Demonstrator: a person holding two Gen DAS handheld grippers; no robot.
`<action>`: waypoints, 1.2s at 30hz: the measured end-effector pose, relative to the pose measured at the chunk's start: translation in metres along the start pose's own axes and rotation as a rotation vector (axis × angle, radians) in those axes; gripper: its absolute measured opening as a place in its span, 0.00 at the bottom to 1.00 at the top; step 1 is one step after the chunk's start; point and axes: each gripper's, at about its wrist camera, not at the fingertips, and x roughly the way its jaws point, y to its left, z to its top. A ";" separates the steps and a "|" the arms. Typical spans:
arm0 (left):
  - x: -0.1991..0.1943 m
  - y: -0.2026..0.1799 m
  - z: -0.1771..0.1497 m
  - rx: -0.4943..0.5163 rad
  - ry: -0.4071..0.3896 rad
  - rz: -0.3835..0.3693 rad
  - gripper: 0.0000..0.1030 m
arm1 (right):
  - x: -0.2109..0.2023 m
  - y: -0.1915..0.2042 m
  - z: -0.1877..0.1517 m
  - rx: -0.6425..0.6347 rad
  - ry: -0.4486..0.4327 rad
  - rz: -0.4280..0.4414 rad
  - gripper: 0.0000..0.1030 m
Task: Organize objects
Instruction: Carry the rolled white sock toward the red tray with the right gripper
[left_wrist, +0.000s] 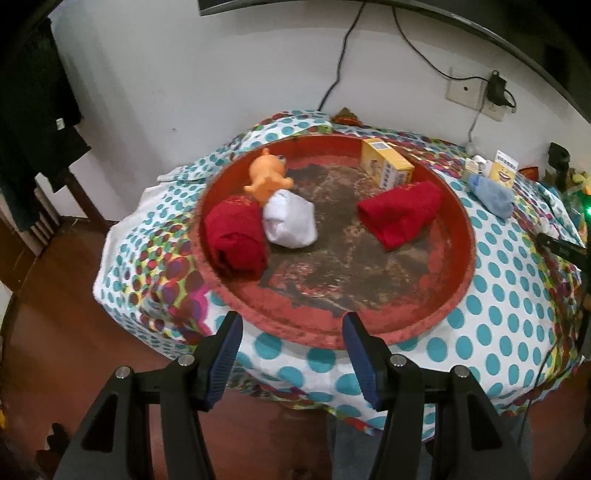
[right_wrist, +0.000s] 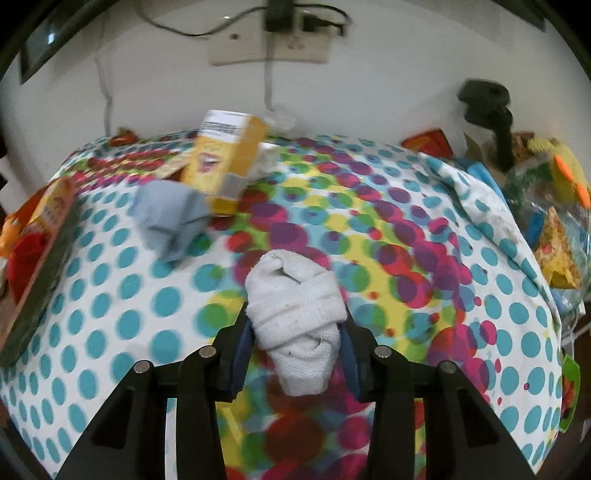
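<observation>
In the right wrist view my right gripper (right_wrist: 295, 317) is shut on a white rolled sock (right_wrist: 295, 295), its pads pressing both sides, just above the dotted tablecloth (right_wrist: 110, 302). Beyond it lie a blue rolled sock (right_wrist: 170, 218) and a yellow box (right_wrist: 227, 162). In the left wrist view my left gripper (left_wrist: 291, 319) stands open with nothing between its fingers, over the near rim of a round red tray (left_wrist: 458, 229). The tray holds two red rolled cloths (left_wrist: 234, 240) (left_wrist: 400, 210), a white rolled sock (left_wrist: 291, 221), an orange toy (left_wrist: 267, 173) and a yellow box (left_wrist: 386, 164).
The tray's edge (right_wrist: 40, 266) shows at the far left of the right wrist view. A black stand (right_wrist: 495, 118) and a pile of toys and packets (right_wrist: 554, 236) crowd the table's right end. Cables and a wall socket (right_wrist: 269, 48) hang behind. Brown floor (left_wrist: 55, 314) lies to the left.
</observation>
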 end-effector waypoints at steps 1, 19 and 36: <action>-0.001 0.003 0.000 -0.003 0.000 0.002 0.56 | -0.004 0.007 0.000 -0.011 -0.006 0.009 0.38; 0.002 0.037 0.001 -0.097 -0.005 -0.032 0.56 | -0.053 0.166 0.020 -0.237 -0.068 0.237 0.38; 0.007 0.048 -0.001 -0.108 -0.004 -0.025 0.56 | -0.060 0.282 0.001 -0.369 -0.011 0.417 0.38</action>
